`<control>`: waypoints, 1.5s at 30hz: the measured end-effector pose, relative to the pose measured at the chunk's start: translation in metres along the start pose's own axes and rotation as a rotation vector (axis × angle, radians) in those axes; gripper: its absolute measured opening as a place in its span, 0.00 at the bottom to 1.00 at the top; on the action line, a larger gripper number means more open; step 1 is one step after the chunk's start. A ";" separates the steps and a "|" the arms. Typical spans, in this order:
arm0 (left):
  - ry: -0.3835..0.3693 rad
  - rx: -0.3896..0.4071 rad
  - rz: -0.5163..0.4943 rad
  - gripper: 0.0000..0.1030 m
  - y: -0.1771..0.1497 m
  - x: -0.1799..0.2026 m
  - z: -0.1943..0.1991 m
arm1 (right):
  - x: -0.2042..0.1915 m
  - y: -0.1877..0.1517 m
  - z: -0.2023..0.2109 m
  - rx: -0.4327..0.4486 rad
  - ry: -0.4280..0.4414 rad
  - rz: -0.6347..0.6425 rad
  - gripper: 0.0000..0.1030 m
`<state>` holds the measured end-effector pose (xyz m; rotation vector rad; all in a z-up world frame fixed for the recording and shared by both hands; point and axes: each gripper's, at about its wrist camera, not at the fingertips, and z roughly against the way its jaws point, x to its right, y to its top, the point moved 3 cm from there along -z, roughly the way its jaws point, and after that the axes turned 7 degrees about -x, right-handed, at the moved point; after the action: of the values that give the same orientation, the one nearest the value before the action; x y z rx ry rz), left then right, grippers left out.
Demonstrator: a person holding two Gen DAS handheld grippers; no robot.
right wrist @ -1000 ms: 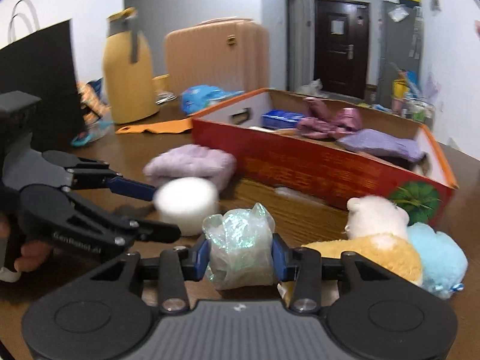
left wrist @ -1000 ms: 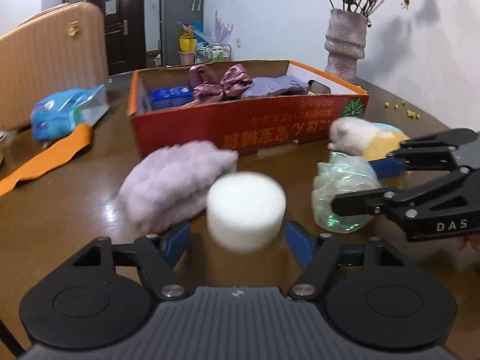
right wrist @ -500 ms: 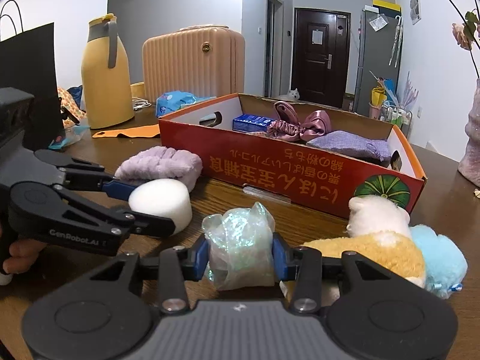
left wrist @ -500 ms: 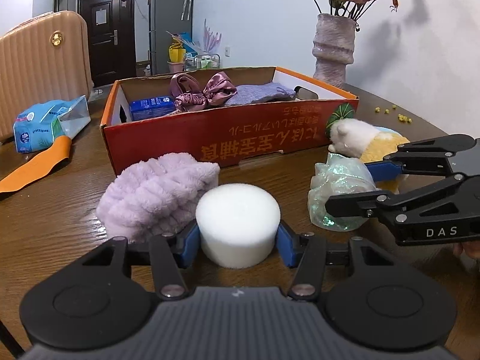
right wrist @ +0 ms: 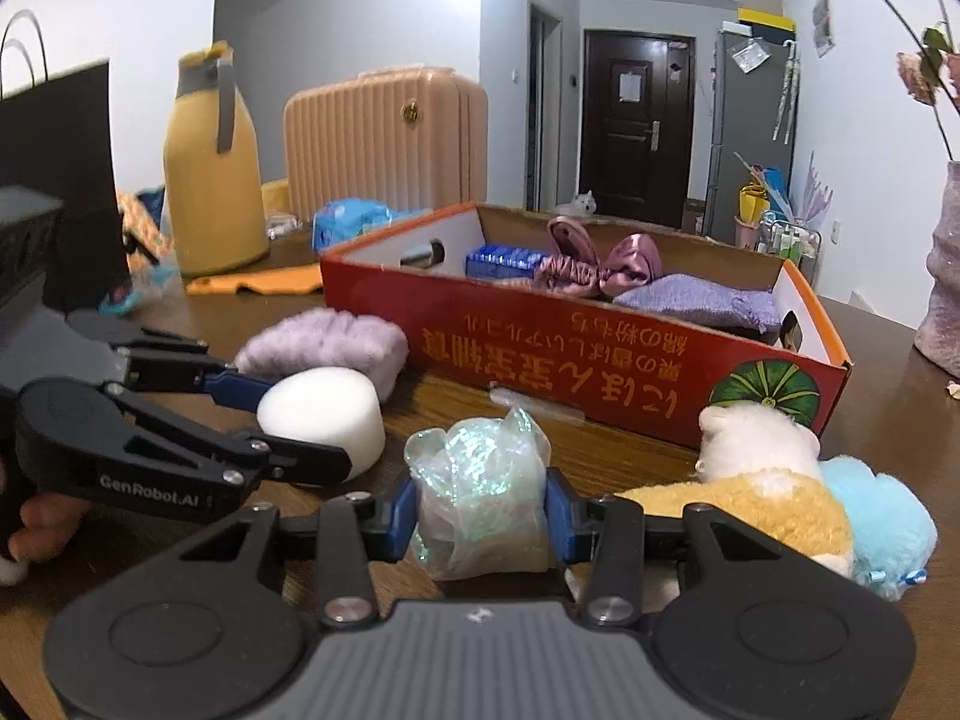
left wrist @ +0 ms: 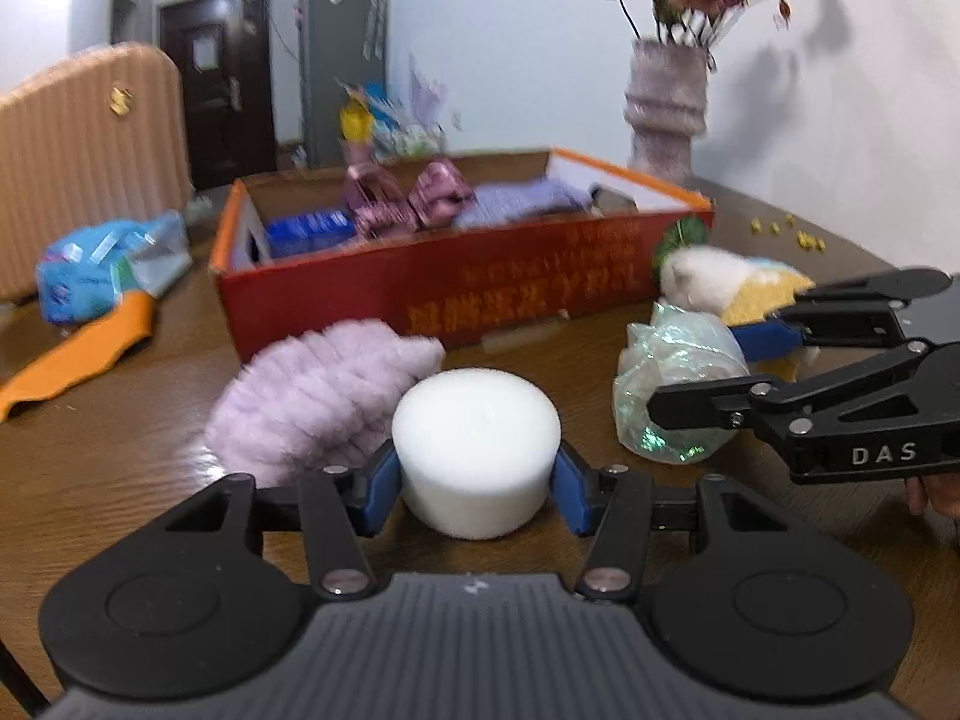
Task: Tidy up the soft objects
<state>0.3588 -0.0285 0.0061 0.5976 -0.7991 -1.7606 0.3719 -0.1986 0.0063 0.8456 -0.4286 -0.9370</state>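
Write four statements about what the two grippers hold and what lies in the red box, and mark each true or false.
1. The left gripper is shut on the white foam cylinder. True.
2. The right gripper is shut on the yellow plush toy. False: it is shut on the iridescent plastic bundle; the toy lies beside it.
3. The fluffy lilac cloth lies inside the red box. False: it lies on the table in front of the box.
4. A pink satin bow lies in the box. True.
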 end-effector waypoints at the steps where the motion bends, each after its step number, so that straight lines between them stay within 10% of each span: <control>1: 0.014 0.009 0.020 0.51 -0.001 0.000 0.007 | -0.002 0.000 0.004 0.014 0.002 -0.009 0.41; 15: 0.013 0.240 0.253 0.52 -0.117 0.032 0.198 | -0.102 -0.092 0.159 0.179 0.108 -0.059 0.43; 25: 0.014 0.270 0.230 0.52 -0.101 0.036 0.199 | -0.100 -0.090 0.171 0.206 0.097 -0.062 0.43; 38: 0.051 0.306 0.075 0.52 0.033 -0.002 0.145 | -0.038 0.026 0.117 0.244 0.062 -0.057 0.43; 45: -0.016 0.136 0.091 0.52 0.107 -0.042 0.062 | 0.013 0.115 0.039 0.131 0.094 -0.113 0.43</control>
<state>0.3928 0.0027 0.1277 0.6281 -0.9479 -1.6396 0.4143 -0.1903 0.1206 1.0379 -0.3667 -0.9765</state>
